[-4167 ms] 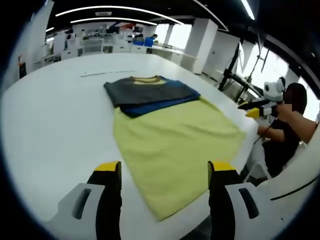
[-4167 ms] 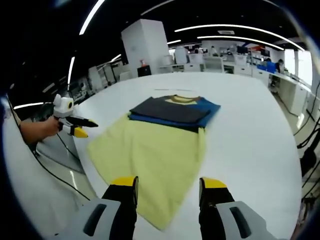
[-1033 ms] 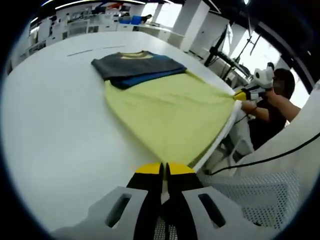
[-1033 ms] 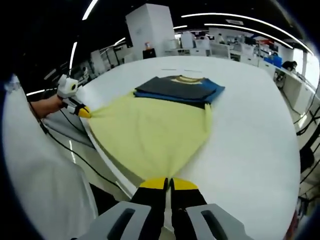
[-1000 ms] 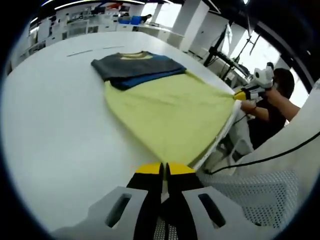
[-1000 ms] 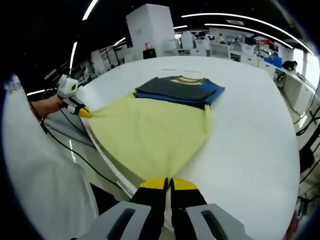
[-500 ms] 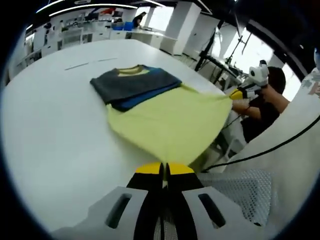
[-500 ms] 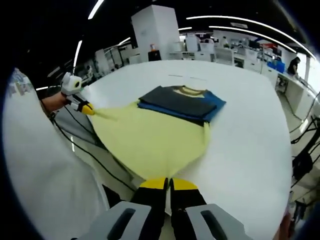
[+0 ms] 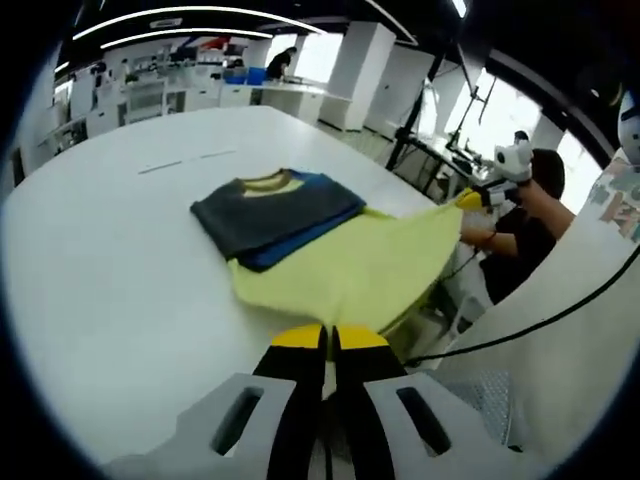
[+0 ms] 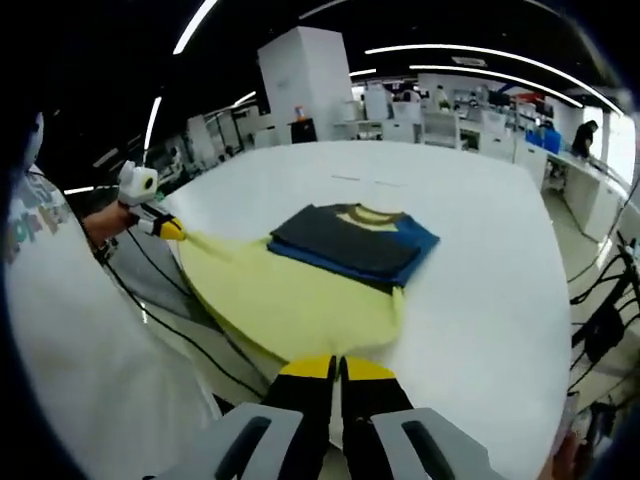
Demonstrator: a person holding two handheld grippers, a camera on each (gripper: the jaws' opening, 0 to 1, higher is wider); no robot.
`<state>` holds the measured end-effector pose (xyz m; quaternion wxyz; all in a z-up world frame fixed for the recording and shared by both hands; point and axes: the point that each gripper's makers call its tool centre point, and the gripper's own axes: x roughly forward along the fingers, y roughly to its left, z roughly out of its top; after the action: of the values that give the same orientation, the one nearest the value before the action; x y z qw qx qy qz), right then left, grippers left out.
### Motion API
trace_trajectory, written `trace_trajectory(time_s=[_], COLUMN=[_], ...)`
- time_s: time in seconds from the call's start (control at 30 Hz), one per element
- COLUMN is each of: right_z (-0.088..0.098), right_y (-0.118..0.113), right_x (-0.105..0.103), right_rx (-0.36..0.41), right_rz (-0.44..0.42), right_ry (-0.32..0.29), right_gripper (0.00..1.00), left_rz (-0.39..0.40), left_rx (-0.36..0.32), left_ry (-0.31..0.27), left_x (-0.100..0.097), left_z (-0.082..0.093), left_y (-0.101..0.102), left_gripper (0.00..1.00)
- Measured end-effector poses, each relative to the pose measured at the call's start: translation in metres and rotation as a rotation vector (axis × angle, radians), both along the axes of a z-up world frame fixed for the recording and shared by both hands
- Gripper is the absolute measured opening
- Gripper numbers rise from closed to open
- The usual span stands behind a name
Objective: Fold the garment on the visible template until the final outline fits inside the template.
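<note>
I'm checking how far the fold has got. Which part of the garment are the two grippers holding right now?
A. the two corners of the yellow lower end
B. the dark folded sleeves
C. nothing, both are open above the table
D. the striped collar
A: the left gripper and right gripper are each shut on a corner of the garment's yellow lower end, lifted off the white table.

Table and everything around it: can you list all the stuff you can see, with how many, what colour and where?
T-shirt: one, yellow body with dark grey and blue folded top, on the table, hem lifted.
Table: one, white, under the T-shirt.
Cables: black, hanging by the table's edge.
Left gripper: one, black with yellow tips, shut on the hem.
Right gripper: one, same colours, shut on the hem's other corner.
Hand: one, holding the left gripper.
</note>
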<state>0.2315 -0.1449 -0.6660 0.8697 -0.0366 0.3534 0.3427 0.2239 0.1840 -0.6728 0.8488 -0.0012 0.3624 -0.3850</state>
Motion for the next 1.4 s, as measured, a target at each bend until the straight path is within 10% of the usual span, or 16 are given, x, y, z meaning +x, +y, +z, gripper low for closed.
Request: trace_trajectory(time_s=[1.4], right_z=[0.061], right_y=[-0.007], right_x=[0.129], right_rx=[0.023], right_rz=[-0.057], right_ry=[-0.177], right_gripper=[0.0], left_rz=[0.115], left_rx=[-0.063], left_ry=[-0.148], left_x=[0.126], left_z=[0.048], left_y=[0.003], left_gripper=[0.0])
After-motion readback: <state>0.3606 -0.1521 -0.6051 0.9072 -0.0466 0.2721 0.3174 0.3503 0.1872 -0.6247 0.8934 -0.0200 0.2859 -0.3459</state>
